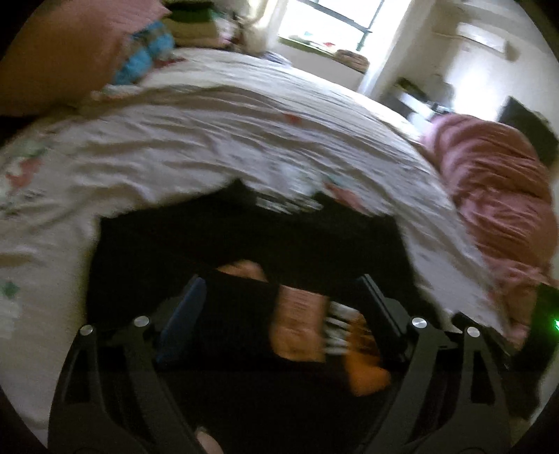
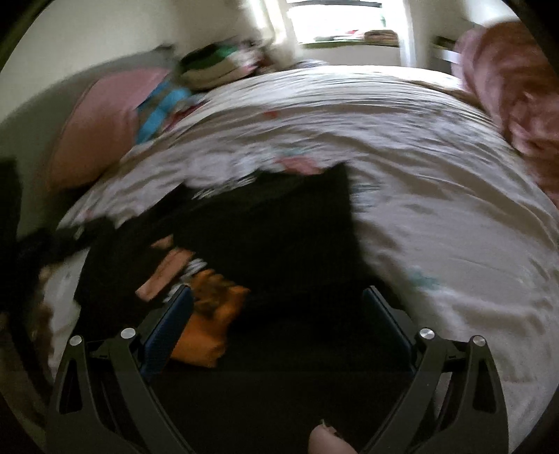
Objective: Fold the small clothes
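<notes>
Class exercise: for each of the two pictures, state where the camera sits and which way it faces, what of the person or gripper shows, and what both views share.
Left wrist: on the left gripper, looking down over the black garment toward the window; open fingers and a fingertip show.
Right wrist: on the right gripper, same facing, over the garment's right part; open fingers and a fingertip show.
Shared: garment, its orange print, pale bedsheet, pink pillow, window.
</notes>
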Tool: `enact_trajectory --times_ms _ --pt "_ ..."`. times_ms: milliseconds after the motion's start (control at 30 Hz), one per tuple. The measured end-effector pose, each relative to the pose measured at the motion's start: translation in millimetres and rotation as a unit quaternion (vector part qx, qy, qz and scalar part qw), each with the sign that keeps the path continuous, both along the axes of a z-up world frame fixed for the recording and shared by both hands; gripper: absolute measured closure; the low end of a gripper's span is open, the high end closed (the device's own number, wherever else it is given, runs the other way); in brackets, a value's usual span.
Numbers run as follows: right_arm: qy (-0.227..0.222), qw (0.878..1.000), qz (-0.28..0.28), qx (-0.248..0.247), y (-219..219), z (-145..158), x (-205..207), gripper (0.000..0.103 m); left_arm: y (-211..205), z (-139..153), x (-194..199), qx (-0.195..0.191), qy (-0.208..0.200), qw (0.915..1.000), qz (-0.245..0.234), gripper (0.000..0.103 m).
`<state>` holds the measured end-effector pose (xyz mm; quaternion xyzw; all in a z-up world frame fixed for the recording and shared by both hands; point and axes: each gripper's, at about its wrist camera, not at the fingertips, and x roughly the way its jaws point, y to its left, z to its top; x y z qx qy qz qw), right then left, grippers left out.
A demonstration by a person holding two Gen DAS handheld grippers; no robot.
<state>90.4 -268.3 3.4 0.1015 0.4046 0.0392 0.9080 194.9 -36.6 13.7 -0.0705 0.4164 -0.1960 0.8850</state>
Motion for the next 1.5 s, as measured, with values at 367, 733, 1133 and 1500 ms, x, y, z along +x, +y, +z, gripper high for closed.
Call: enact_trajectory --times_ms 367,733,1133,1500 --pt "0.055 0.996 0.072 0.005 51 -33 40 0.089 117 1 28 -0.046 0.003 0.9926 0.113 0.014" --pt "-0.074 0.988 0.124 -0.048 60 70 52 0.090 141 3 25 -0.039 -0.003 0.9880 0.150 0.014" --pt "-0.065 0.989 0.065 -0.118 27 42 63 0.090 73 -20 16 0.040 -0.004 0.9955 0.086 0.014" --pt "-0.025 0.993 0.030 -0.113 9 8 62 0.090 53 -24 10 0.049 -0.010 0.9973 0.054 0.015"
